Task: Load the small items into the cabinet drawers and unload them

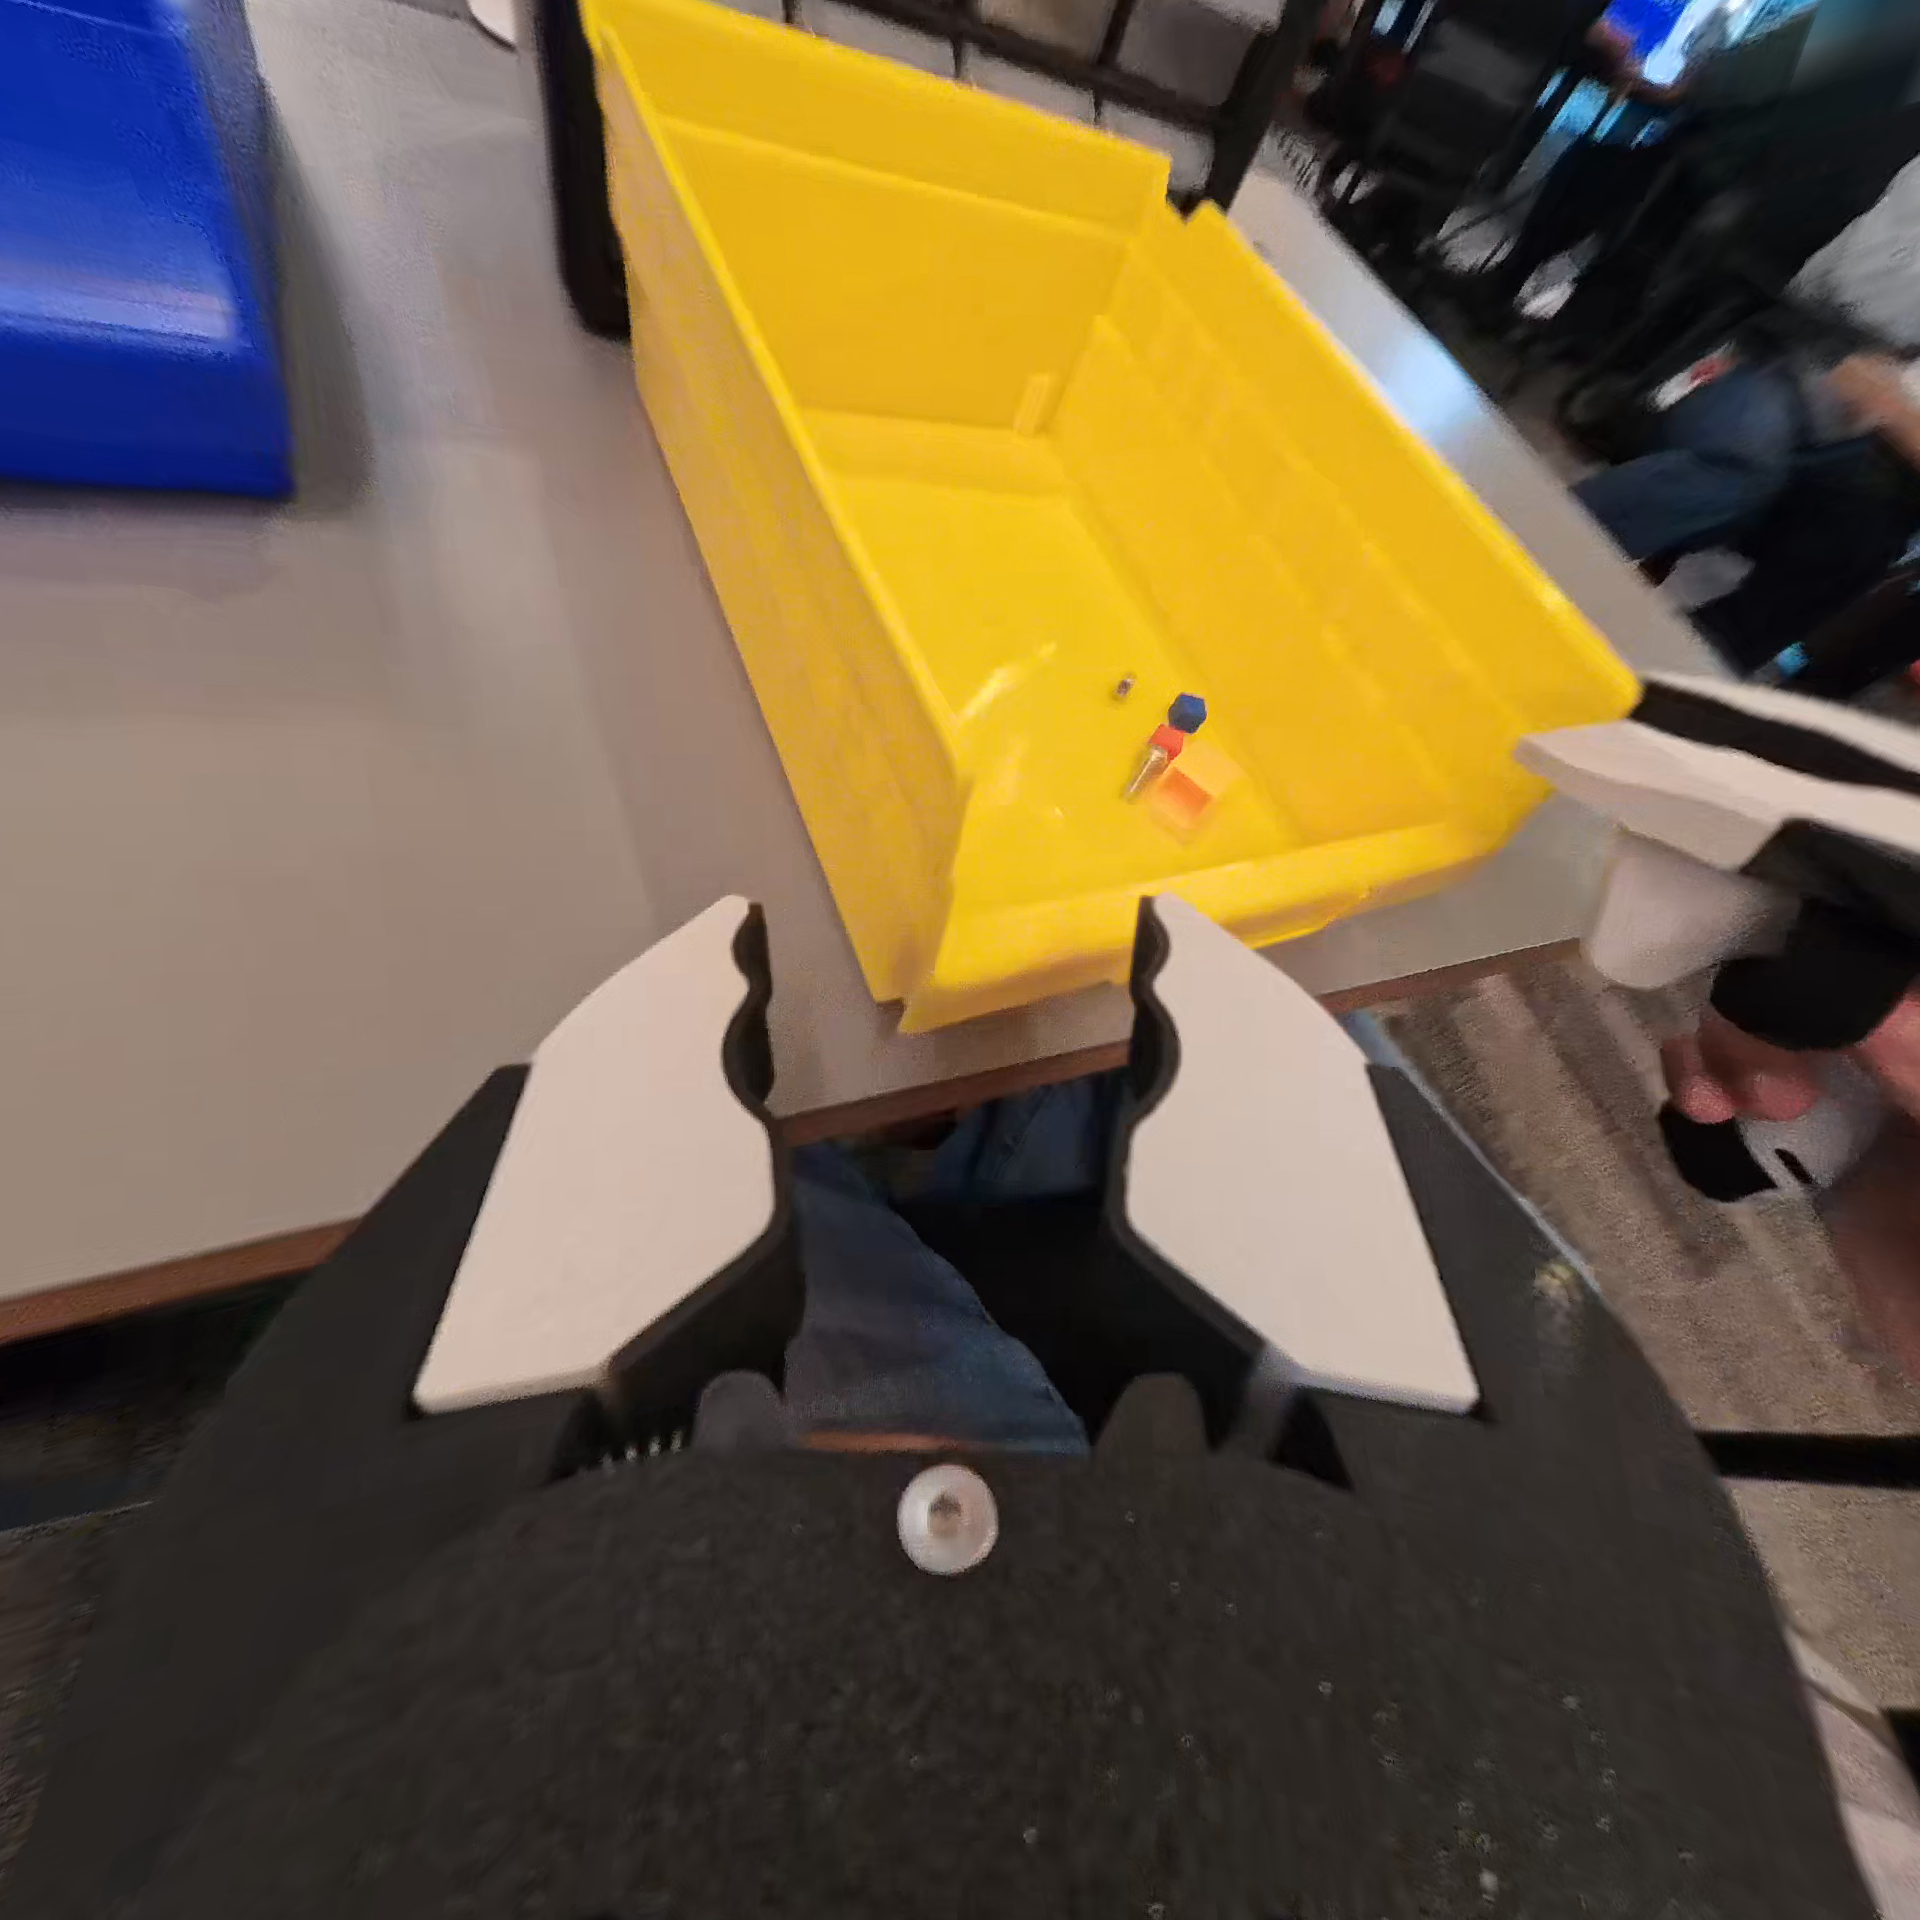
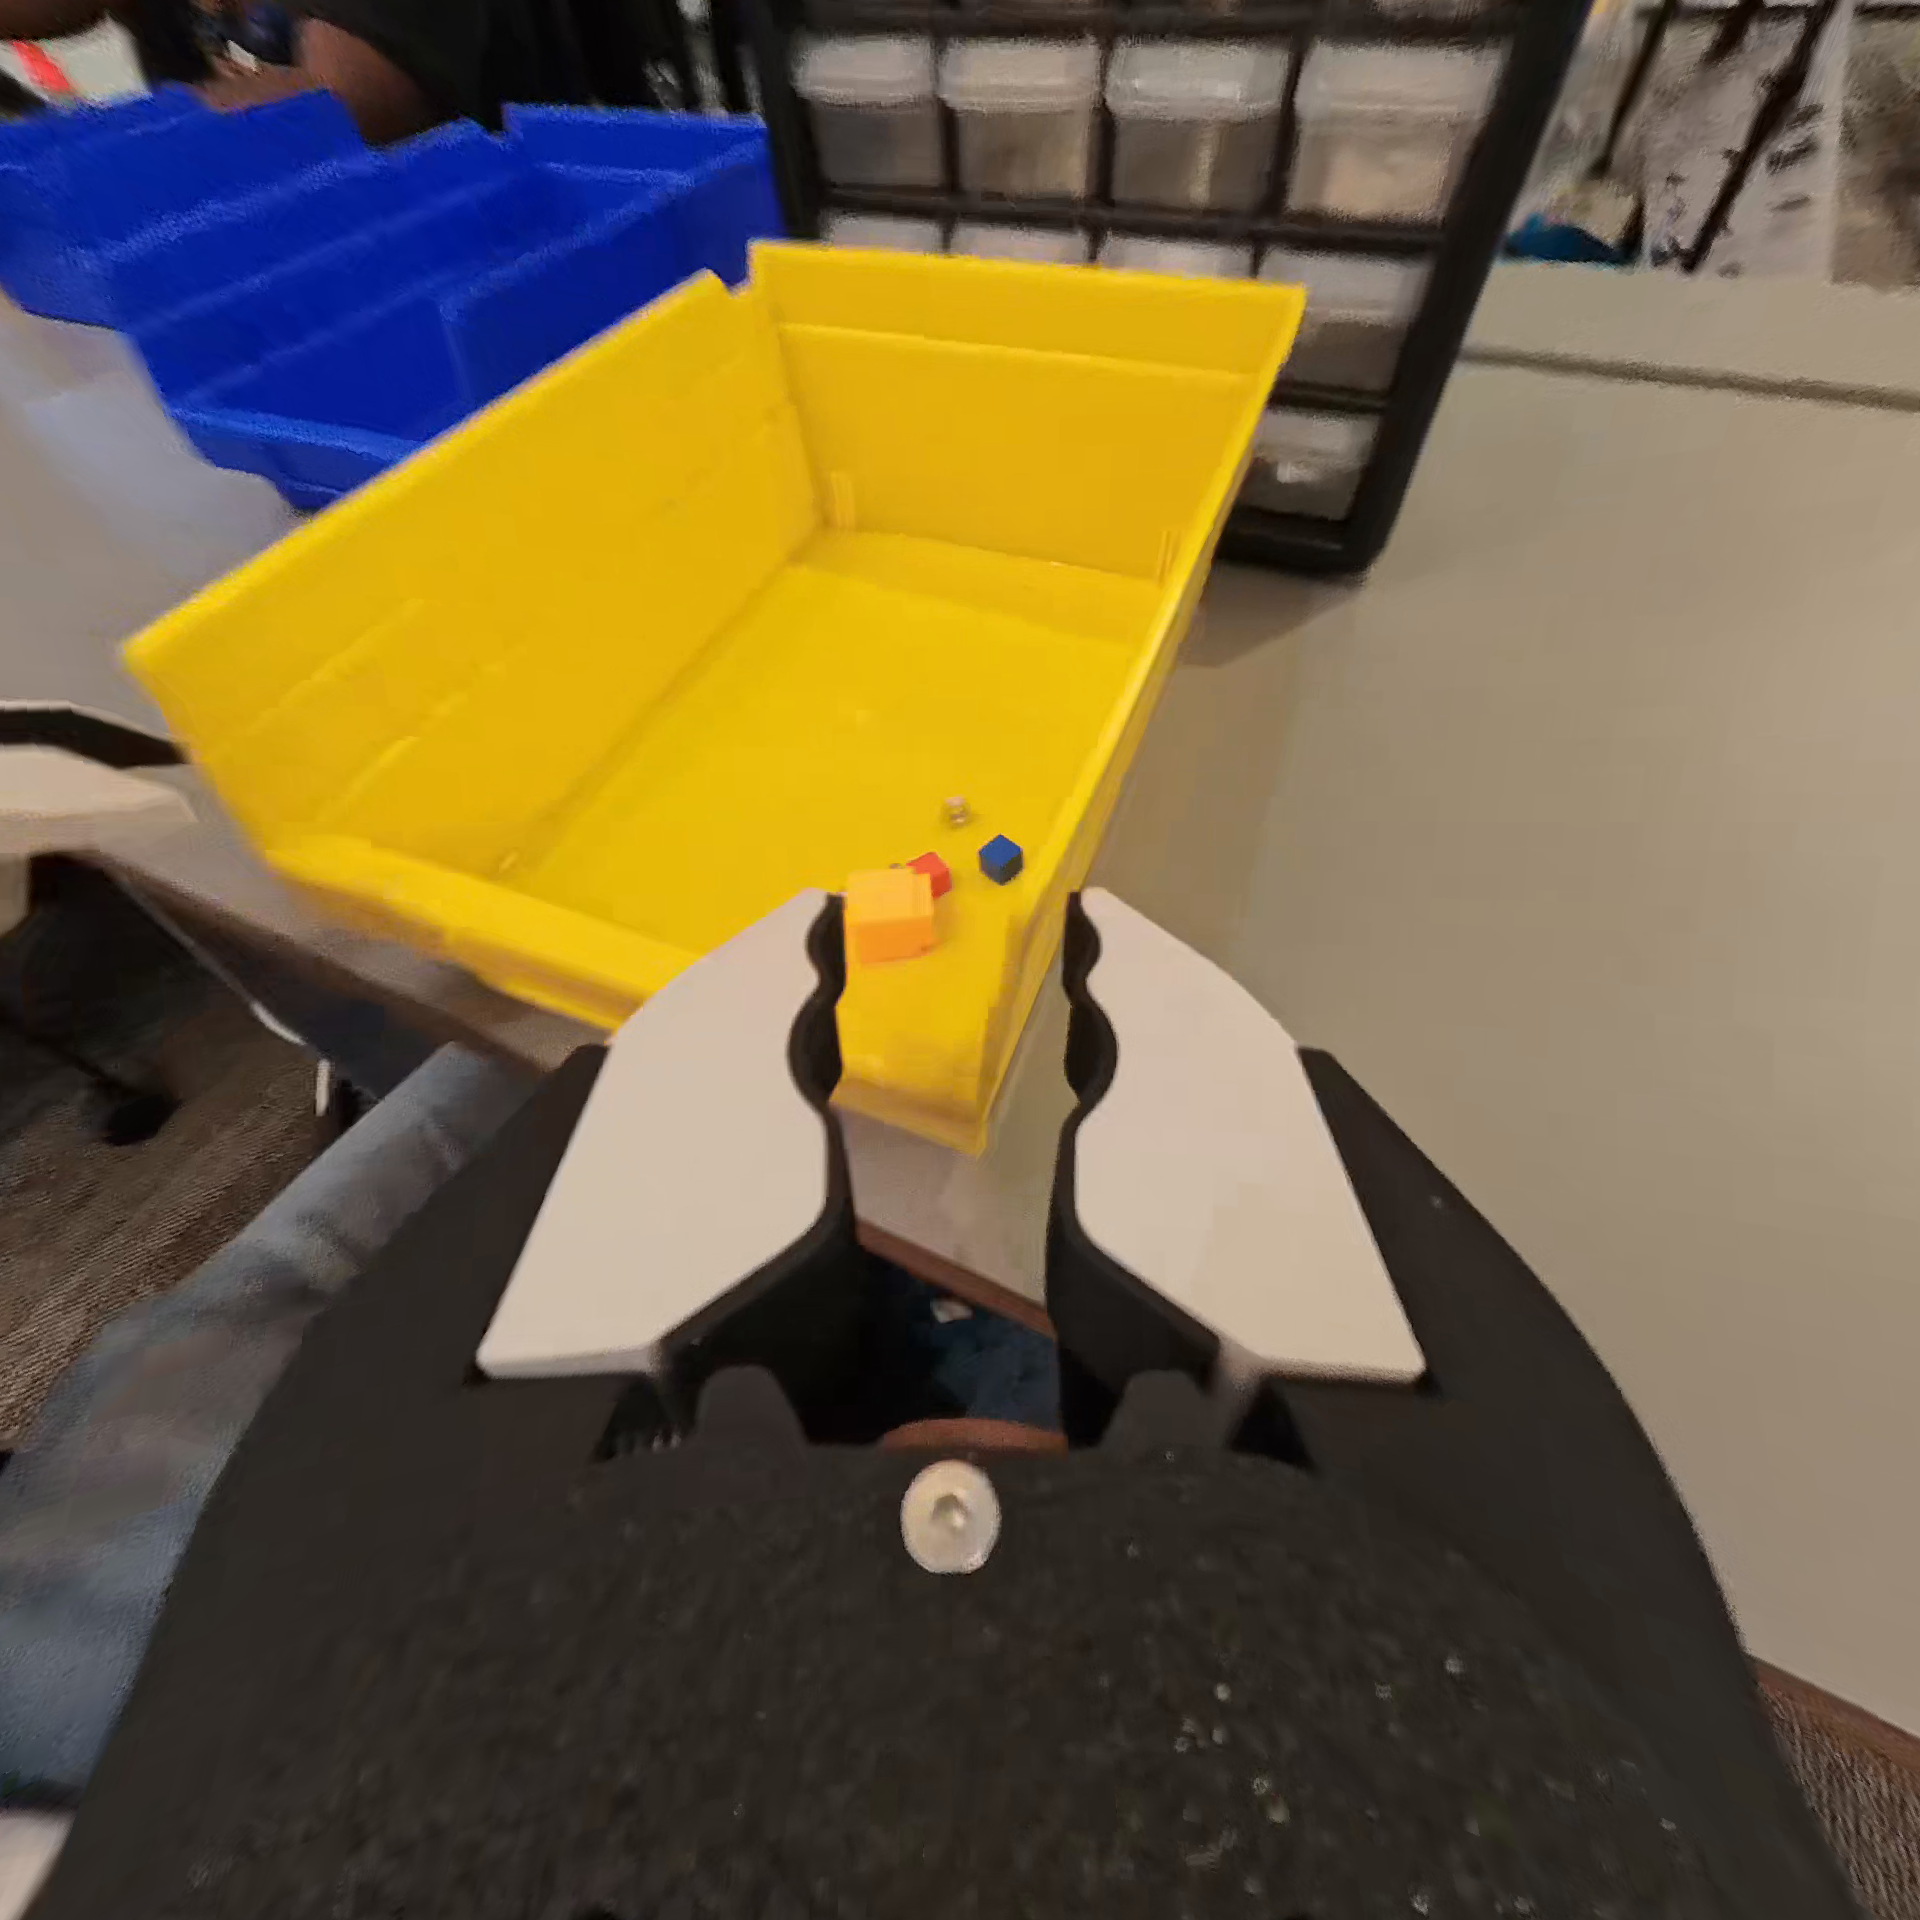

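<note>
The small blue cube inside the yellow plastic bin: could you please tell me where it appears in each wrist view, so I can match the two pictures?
Left wrist view: the small blue cube sits right of centre, on the floor of the yellow plastic bin, just above the small red block.
Right wrist view: the cube sits at centre, near the bin's right wall, right of the red block.
Shared landmark: the orange block beside them.

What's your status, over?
Left gripper and right gripper open, empty, short of the yellow bin. Small blocks in its near corner. Drawer cabinet behind. Path clear.
</note>
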The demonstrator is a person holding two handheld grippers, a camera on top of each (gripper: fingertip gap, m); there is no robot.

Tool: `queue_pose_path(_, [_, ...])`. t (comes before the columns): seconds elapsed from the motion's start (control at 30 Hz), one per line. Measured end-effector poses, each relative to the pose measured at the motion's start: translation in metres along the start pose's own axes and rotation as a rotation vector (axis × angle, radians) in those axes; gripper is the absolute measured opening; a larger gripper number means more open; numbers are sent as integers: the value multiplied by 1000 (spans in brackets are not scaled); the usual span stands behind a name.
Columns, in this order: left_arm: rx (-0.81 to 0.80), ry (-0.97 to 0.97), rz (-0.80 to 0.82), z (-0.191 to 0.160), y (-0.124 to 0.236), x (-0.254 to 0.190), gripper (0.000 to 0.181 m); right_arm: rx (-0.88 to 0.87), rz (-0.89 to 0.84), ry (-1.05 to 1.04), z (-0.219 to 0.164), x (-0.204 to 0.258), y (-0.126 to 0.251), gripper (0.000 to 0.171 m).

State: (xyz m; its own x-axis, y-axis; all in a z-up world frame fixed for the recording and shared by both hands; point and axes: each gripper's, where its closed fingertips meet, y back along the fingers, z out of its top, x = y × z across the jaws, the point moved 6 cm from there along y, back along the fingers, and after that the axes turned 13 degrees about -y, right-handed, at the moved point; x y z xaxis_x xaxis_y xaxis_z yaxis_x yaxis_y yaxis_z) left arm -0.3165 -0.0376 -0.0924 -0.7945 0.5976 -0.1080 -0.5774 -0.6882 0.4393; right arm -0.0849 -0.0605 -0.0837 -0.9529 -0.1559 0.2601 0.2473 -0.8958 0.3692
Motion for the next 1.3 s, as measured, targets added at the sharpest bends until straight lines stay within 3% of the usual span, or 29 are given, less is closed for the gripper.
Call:
queue_pose_path(0.07, [-38,49,11,2,23,25,72,-50,40,18,2,-3,24,40])
queue_pose_path(0.17, [-51,33,160,15,41,110,70,-74,80,14,-6,-5,43,40])
queue_pose_path(0.2, [-21,-35,253,17,40,148,66,-78,97,9,-9,-2,45,40])
queue_pose_path(0.27, [185,-112,494,9,30,229,79,-86,103,48,-18,7,45,40])
queue_pose_path(0.3, [248,-86,507,8,22,259,82,-84,71,101,-22,13,43,41])
queue_pose_path(0.37, [169,14,396,21,7,295,81,-63,63,191,-29,31,38,42])
queue_pose_path(0.5, [87,52,317,51,-20,332,83,-3,261,123,-44,83,31,43])
queue_pose_path(0.57, [72,18,306,61,-34,336,66,57,351,62,-56,106,25,44])
queue_pose_path(0.67, [94,25,348,60,-43,339,3,126,390,87,-72,131,16,44])
queue_pose_path(0.77, [67,41,363,50,-30,322,4,165,387,182,-80,152,6,44])
queue_pose_path(0.93, [71,24,446,11,34,267,4,151,376,256,-65,188,-14,45])
queue_pose_path(1.07, [63,64,554,-20,90,232,2,80,306,199,-41,215,-46,70])
queue_pose_path(1.2, [53,93,561,-40,124,210,3,161,170,123,-48,231,-89,65])
queue_pose_path(1.3, [49,101,554,-52,144,198,3,189,92,71,-56,237,-108,42])
